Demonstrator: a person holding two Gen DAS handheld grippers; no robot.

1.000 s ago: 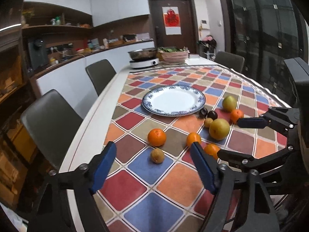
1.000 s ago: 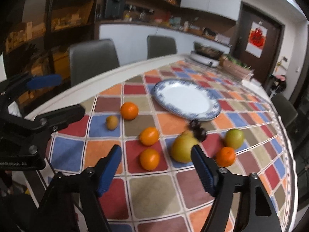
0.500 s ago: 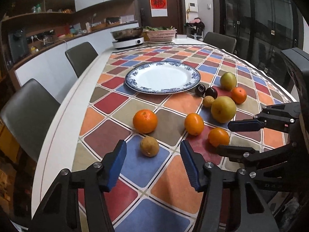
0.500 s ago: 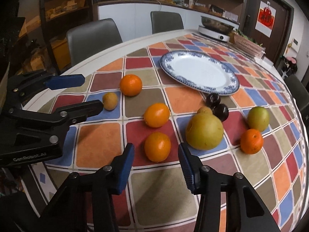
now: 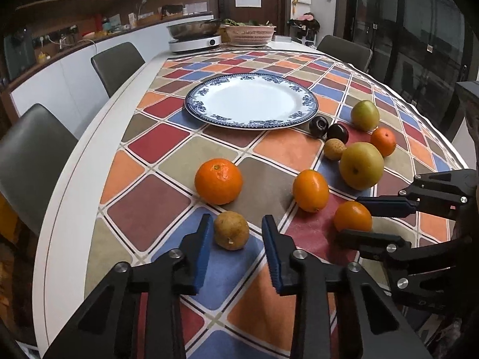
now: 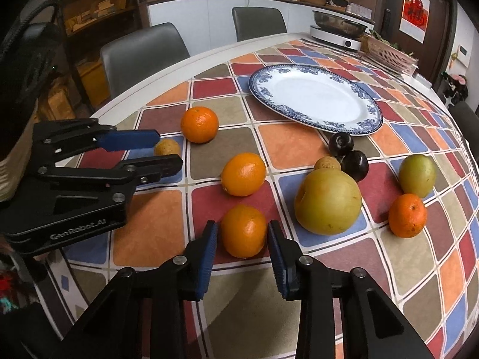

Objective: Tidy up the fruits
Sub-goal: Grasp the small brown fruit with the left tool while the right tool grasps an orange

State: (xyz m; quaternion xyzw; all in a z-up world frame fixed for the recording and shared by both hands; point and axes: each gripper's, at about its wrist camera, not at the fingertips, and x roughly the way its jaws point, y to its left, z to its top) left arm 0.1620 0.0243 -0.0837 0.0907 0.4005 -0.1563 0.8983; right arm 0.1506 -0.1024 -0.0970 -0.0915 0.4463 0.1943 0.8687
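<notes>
Left tool (image 5: pixel 235 233) brackets the small brown fruit (image 5: pixel 231 230), right tool (image 6: pixel 243 236) brackets an orange (image 6: pixel 244 230); both narrowly parted, neither gripping.

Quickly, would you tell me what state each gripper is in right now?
Left gripper: open around the small brown fruit, not gripping.
Right gripper: open around an orange, not gripping.
</notes>
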